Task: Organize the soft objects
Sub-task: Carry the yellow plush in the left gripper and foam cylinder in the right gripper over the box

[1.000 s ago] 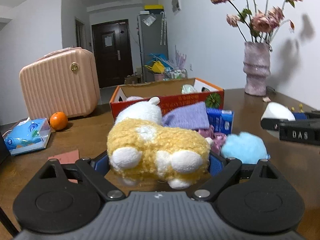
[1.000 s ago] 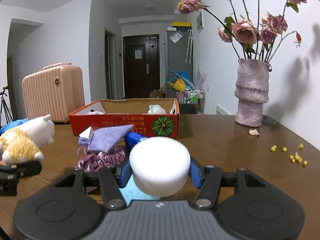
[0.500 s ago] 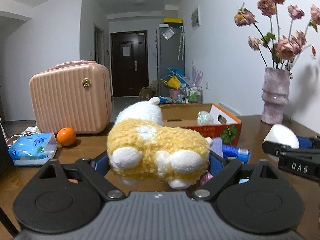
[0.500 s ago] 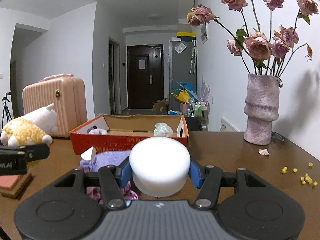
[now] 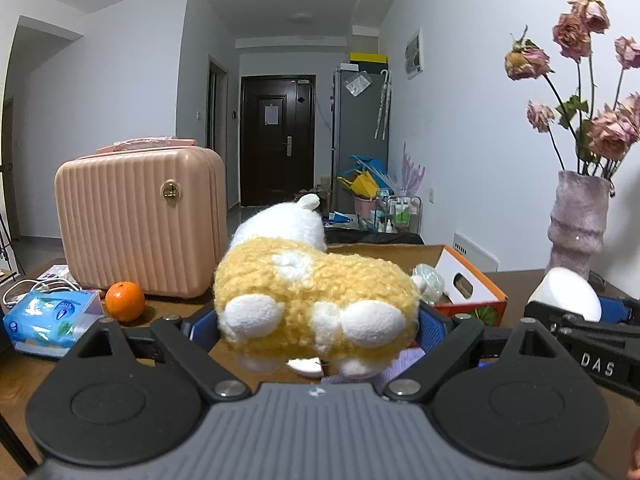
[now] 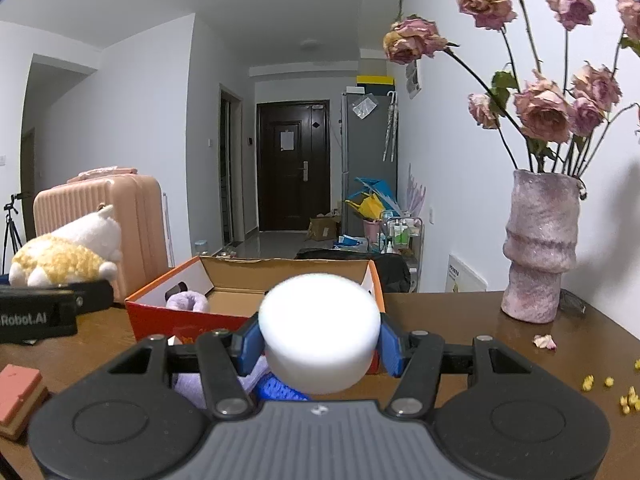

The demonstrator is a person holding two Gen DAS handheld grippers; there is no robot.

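Straight ahead of your tongs, past the brown wooden table (image 6: 460, 320), a white-walled corridor runs to a dark door (image 6: 294, 164) with a grey fridge (image 6: 366, 160) just to its right. A pink suitcase (image 5: 138, 220) stands ahead on your left. A vase of dried roses (image 6: 540, 248) stands to your right against the white wall.

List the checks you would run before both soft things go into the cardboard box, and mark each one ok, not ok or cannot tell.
1. Left gripper holds the plush toy: ok.
2. Right gripper holds the white sponge: ok.
3. Cardboard box open on top: ok.
4. Room left in the box beside the purple thing: ok.
5. Grippers apart from each other: ok.
6. Sponge directly above the box: cannot tell.
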